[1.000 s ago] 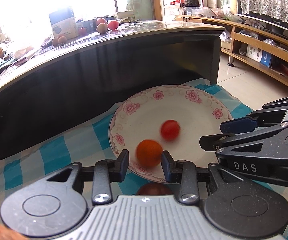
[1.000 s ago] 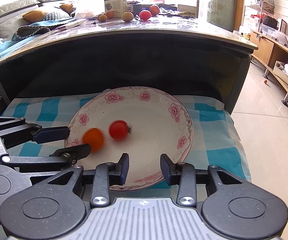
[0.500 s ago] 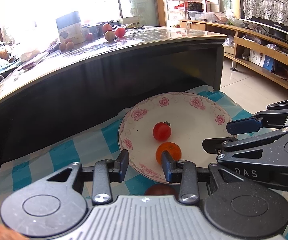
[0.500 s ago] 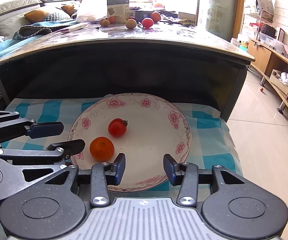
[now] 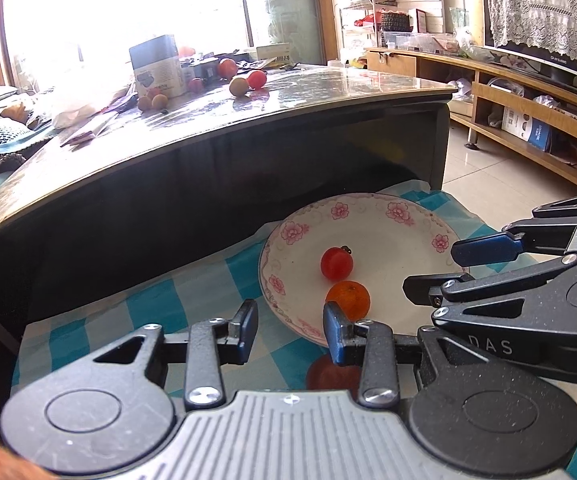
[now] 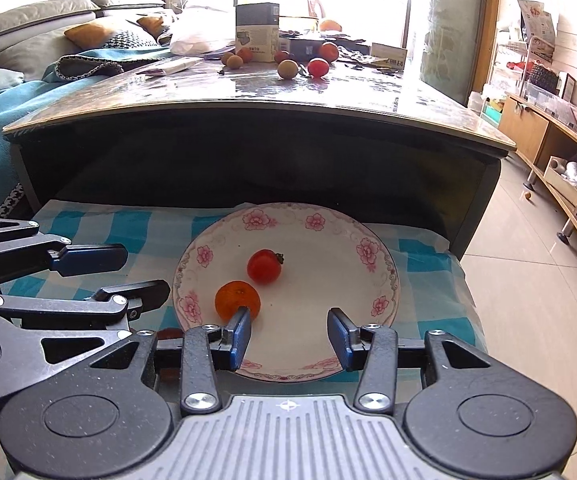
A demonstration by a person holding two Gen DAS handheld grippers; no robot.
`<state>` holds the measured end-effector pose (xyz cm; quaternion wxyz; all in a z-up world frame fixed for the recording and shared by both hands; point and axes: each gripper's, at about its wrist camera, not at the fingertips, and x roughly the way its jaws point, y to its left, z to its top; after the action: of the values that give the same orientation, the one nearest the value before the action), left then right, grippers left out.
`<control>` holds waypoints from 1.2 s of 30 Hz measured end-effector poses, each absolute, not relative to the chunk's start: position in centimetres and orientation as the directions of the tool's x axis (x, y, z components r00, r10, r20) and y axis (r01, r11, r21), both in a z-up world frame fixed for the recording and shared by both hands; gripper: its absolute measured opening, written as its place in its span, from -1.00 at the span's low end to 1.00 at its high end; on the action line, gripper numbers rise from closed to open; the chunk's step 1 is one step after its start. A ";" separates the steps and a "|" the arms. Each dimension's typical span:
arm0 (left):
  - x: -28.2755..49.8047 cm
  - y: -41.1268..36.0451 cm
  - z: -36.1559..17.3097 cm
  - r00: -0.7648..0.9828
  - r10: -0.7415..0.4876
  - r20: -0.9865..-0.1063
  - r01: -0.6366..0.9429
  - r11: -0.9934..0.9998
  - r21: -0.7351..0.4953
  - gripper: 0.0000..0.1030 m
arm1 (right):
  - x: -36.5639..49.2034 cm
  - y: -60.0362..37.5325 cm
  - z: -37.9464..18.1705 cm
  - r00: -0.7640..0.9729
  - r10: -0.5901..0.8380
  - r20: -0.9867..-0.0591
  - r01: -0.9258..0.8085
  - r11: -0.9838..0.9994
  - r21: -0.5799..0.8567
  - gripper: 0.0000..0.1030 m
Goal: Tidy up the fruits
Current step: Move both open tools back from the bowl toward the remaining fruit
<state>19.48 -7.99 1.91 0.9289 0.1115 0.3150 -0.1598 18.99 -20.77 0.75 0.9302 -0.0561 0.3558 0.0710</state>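
A white plate [image 6: 380, 280] with a rim of pink flowers lies flat on a blue-and-white checked cloth [image 6: 128, 220]. On it sit a small red tomato [image 6: 264, 266] with a dark stem stub and, just beside it toward the plate's near-left rim, a round orange fruit [image 6: 236, 299]. Another reddish fruit [image 5: 330, 374] lies on the cloth just off the plate's near edge, and several more fruits [image 6: 288, 68] are scattered on the glossy desk [image 6: 248, 96] behind.

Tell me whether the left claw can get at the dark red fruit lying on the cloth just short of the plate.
Probably yes. The left claw is open and empty, and the dark red fruit lies on the checked cloth right beneath it, outside the plate. Nothing covers it; it would have to tip downward.
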 end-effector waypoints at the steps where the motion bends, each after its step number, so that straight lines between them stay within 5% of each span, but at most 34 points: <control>1: 19.2 -7.8 2.0 0.751 -0.227 -0.620 0.366 0.924 0.106 -0.14 | 18.8 -20.6 0.8 0.737 0.096 -0.669 -0.177 0.983 -0.054 -0.24; 36: 12.2 -0.9 3.7 0.758 -0.198 -0.621 0.333 0.937 0.108 -0.15 | 13.3 -13.5 2.3 0.710 0.164 -0.684 -0.278 0.959 -0.059 -0.24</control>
<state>12.18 -0.91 3.73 0.9316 0.1063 0.3169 -0.1425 13.27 -13.47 2.33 0.9214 -0.0791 0.3611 0.1198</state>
